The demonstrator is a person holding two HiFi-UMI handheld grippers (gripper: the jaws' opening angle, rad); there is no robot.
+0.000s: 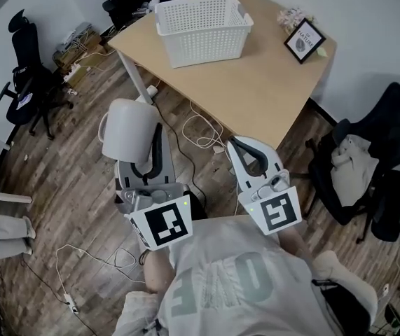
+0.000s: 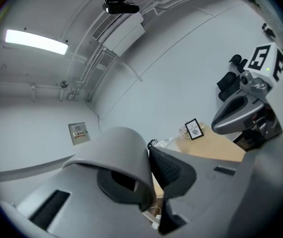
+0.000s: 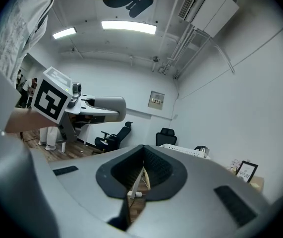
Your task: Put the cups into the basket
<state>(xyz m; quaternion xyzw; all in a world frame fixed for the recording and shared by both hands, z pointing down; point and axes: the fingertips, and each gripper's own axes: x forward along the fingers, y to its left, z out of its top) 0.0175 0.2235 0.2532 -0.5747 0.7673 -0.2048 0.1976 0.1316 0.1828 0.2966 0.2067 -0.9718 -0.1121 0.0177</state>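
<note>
Down at 6 o'clock in the head view, the left gripper [image 1: 142, 147] has its jaws pinched on the wall of a pale grey cup [image 1: 125, 131], a black pad pressed to its side, and it holds the cup out over the wooden floor [image 1: 59, 187], short of the table. Beside it, the right gripper [image 1: 246, 150] carries nothing, its jaws closed tip to tip. Up at 12 o'clock sits the white basket [image 1: 201, 26] on the far half of the wooden table [image 1: 256, 82], well apart from the cup, with bare tabletop and the near table edge between them. A black picture frame [image 1: 305, 40] stands at 1 o'clock near the wall. Loose white cables [image 1: 203, 128] trail across the floor under the table edge. A black office chair [image 1: 26, 82] waits at 10 o'clock, and another chair draped with clothing [image 1: 364, 163] crowds in at 3 o'clock.
</note>
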